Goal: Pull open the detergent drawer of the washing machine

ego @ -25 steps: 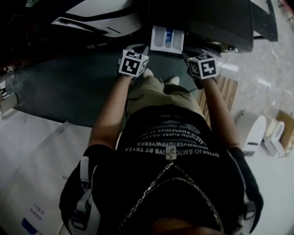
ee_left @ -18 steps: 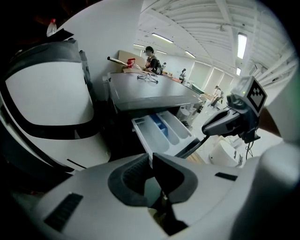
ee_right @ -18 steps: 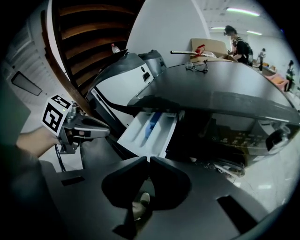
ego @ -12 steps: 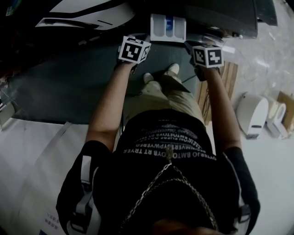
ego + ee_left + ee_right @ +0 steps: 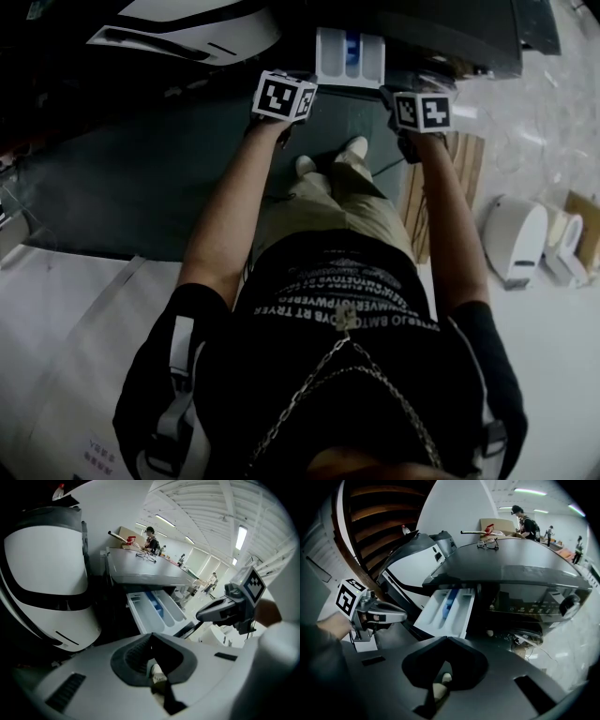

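Ahead of my two tools and between them, the detergent drawer (image 5: 349, 58) already stands out of the washing machine (image 5: 511, 564) — its long axis runs straight back toward me. My left gripper (image 5: 151, 637) sits just beside the drawer's front left corner, a little nearer than my right gripper (image 5: 447, 639), off the front right corner. The left jaws have just closed further and are pressed together on nothing; the right jaws meet too, empty. I judge the pull done — neither tool touches the drawer.

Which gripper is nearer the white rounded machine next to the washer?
Left. The left gripper is just beside the white rounded machine; the right gripper is beyond the open drawer.
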Tool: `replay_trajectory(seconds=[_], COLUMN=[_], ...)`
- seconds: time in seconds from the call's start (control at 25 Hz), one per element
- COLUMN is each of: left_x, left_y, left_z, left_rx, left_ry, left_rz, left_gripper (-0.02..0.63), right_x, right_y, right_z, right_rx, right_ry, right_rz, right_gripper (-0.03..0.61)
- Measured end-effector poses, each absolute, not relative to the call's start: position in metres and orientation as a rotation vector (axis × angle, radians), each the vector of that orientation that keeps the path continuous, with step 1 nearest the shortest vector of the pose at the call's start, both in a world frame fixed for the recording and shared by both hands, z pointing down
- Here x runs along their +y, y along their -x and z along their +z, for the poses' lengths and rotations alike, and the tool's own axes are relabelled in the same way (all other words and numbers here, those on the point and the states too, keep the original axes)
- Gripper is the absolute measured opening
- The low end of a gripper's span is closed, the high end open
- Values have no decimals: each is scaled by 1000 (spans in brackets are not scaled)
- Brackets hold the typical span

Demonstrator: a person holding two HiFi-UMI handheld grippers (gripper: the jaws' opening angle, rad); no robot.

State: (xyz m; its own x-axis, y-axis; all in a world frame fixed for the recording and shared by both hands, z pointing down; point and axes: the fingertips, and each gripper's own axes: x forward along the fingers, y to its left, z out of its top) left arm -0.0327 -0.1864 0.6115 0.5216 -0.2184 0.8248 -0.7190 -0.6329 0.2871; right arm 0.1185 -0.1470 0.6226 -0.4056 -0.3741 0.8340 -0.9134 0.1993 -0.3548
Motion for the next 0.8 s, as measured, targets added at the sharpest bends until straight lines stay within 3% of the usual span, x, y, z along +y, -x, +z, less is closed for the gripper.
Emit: replay_trajectory(seconds=[0.36,0.8], left_x=[-171,-168], left_y=[34,32], left_z=[595,451], left_rx=[-833,-1042], left_ry=[-2237,-2588], left_rz=[1078,593], left_gripper=[5,5], right_x=[-135,-140], right_y=[-112,-91], right_z=[601,438], right_rx=[-1937,-2330], right_ry=[-1236,-1518], right_rz=[1078,600], right_gripper=[4,2])
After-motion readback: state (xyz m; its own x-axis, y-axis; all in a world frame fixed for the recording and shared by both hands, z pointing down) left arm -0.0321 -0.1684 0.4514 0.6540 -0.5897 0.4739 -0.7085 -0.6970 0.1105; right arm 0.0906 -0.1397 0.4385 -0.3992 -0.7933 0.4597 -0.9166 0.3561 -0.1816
